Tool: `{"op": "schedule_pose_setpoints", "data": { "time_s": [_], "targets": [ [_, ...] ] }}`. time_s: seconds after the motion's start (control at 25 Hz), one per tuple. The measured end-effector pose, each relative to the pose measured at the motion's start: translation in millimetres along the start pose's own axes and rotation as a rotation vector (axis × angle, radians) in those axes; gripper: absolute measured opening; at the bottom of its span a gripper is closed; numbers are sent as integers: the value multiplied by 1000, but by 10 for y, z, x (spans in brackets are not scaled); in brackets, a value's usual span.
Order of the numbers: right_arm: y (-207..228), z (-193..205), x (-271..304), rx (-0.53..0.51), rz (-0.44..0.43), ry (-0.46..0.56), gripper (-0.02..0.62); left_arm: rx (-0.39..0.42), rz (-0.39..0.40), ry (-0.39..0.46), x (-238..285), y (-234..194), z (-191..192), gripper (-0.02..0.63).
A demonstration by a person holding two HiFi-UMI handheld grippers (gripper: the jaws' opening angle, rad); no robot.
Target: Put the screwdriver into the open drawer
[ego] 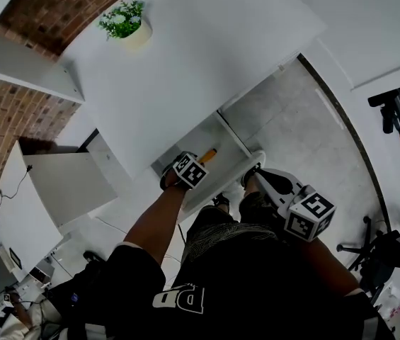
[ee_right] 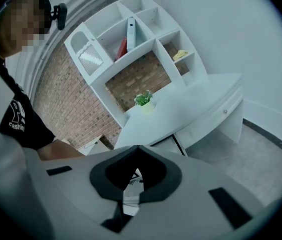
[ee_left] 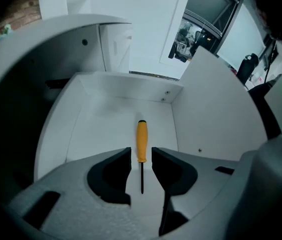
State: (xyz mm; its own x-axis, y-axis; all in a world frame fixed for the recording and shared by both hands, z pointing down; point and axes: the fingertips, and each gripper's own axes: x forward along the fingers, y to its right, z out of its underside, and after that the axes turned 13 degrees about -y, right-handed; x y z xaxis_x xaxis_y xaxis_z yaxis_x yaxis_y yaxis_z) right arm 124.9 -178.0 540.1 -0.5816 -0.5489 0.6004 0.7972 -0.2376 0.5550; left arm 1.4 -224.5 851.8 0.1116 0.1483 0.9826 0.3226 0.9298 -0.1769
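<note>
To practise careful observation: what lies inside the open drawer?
An orange-handled screwdriver lies flat on the floor of the drawer; the left gripper covers the drawer's near end.

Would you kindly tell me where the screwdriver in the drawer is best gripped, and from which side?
Take the screwdriver by its thick yellow handle, probably from straight above, jaws across it. It lies flat on the drawer floor, and the dark shaft is thin.

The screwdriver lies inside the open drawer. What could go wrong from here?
The left gripper hangs open directly over the screwdriver, whose shaft lines up between the jaws; a dip could nudge or catch it. The drawer stands pulled out toward the person, and the shut right gripper is close to its front edge, so it might bump it.
</note>
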Motion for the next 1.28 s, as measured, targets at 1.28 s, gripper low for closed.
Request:
{"op": "schedule_pose_setpoints", "data": {
  "time_s": [1.28],
  "targets": [
    [-1298,209,-866,-436,-234,43,4,-569,-116,962,-3475,1892,695,18]
  ]
}}
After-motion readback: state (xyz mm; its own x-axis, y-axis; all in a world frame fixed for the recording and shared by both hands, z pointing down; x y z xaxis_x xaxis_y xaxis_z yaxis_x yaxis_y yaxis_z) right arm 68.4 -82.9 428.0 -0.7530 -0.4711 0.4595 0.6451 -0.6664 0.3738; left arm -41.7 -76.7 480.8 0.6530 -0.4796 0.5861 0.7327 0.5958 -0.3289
